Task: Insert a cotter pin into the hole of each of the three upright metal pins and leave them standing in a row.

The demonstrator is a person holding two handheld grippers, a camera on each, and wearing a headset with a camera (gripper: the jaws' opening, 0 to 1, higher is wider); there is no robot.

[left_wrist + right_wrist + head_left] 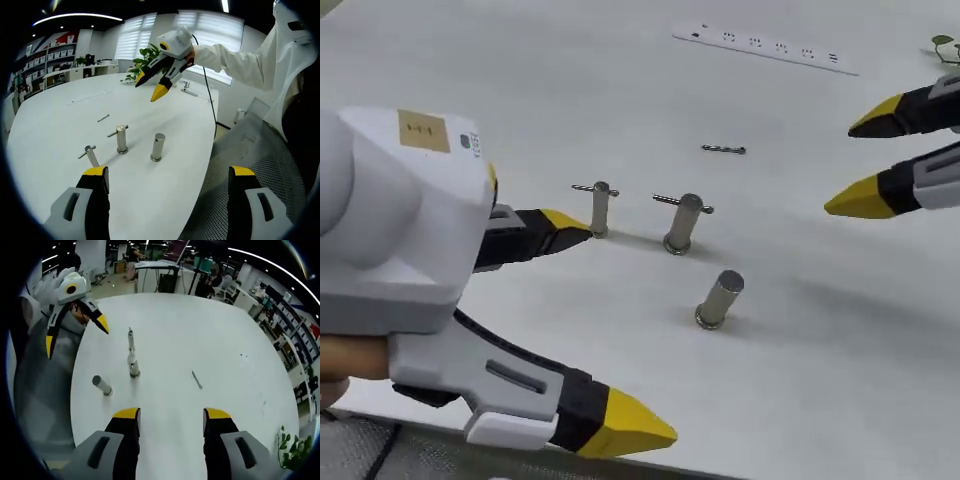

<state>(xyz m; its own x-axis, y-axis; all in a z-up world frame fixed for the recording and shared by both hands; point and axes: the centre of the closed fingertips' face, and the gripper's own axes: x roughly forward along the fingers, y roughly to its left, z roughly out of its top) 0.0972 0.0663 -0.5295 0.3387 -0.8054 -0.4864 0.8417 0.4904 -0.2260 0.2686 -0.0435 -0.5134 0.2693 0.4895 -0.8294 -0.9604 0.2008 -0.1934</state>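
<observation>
Left gripper [620, 332] and right gripper [842, 168]: jaws apart, both empty. Loose cotter pin [723, 150] lies flat toward the table's [820, 350] far edge; bare metal pin [720, 298] stands nearest the near edge. Risks: thin cotter pin slipping from the pinch; unbraced bare pin toppling on insertion.

the left pin [600, 208] and middle pin [684, 222] stand near each other (a cotter pin [582, 188] juts sideways from each), the bare pin [721, 298] nearer. one jaw of the left tool [627, 332] sits just beside the left pin. right of them the table [820, 340] is broad and open.
</observation>
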